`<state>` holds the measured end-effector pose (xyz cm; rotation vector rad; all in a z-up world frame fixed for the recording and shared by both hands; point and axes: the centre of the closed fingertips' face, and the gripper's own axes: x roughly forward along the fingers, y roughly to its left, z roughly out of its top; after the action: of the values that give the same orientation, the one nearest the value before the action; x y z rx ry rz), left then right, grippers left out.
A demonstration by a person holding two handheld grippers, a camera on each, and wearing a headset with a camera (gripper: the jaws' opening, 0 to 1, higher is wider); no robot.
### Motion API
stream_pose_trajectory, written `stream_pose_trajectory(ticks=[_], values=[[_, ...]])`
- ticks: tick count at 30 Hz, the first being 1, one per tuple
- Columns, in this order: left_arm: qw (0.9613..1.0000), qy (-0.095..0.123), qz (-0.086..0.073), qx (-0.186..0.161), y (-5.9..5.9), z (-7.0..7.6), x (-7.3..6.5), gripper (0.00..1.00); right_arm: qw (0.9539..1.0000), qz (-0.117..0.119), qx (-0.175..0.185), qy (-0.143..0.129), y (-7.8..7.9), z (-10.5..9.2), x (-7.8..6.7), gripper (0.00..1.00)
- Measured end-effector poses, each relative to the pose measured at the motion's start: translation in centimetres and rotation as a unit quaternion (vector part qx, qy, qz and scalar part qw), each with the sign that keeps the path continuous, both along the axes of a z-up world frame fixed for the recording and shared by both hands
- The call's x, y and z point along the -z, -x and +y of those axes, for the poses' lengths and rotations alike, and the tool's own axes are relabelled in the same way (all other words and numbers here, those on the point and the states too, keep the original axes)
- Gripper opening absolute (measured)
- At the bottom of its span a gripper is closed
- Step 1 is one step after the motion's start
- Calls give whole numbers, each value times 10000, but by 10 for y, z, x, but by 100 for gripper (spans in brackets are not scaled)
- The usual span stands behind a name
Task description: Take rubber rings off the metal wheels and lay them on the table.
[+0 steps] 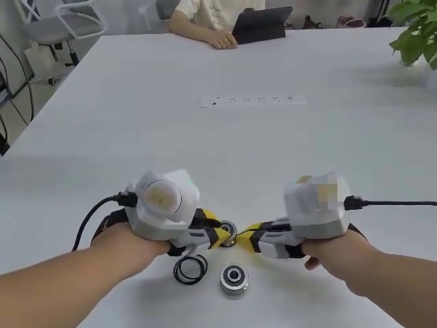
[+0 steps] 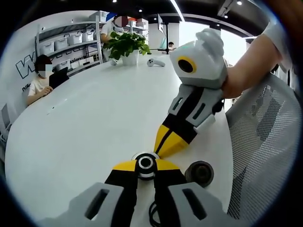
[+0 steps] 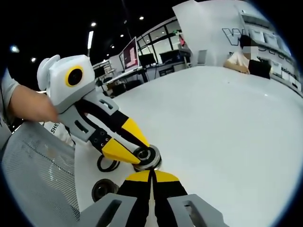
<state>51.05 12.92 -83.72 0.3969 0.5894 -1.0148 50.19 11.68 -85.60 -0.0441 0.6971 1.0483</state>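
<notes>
Metal wheel (image 2: 145, 163) between two claws
Silvery with a dark hub, it sits clamped in the left claw (image 1: 220, 234); the right claw (image 3: 151, 176), tips pressed together (gripping anything? unclear), touches its rim.

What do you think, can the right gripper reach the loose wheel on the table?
Probably yes. The loose wheel lies bare on the table close to the right gripper, nothing between them. Its fingers look shut, so they'd have to open first.
</notes>
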Motion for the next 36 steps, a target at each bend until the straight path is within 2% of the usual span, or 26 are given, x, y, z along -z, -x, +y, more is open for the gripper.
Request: stream_pose_trajectory(ticks=[8,13,18,21,26,36], values=[[10000,-33,20,30,0,0,0,7,9991,206,246,-262,-3,-4,-6,0],[10000,-59,23,46,1,0,0,7,9983,244,334,-423,-4,-2,-11,0],[10000,-69,10,17,1,0,1,7,9981,217,351,-447,-4,-1,-12,0],[10000,-68,11,18,1,-1,1,7,9972,297,395,-555,-4,0,-14,0],[10000,-78,-3,-26,1,-1,1,7,9979,213,366,-487,-5,1,-15,0],[9999,-75,-5,-89,0,0,1,7,9976,270,369,-518,-4,3,-17,0]])
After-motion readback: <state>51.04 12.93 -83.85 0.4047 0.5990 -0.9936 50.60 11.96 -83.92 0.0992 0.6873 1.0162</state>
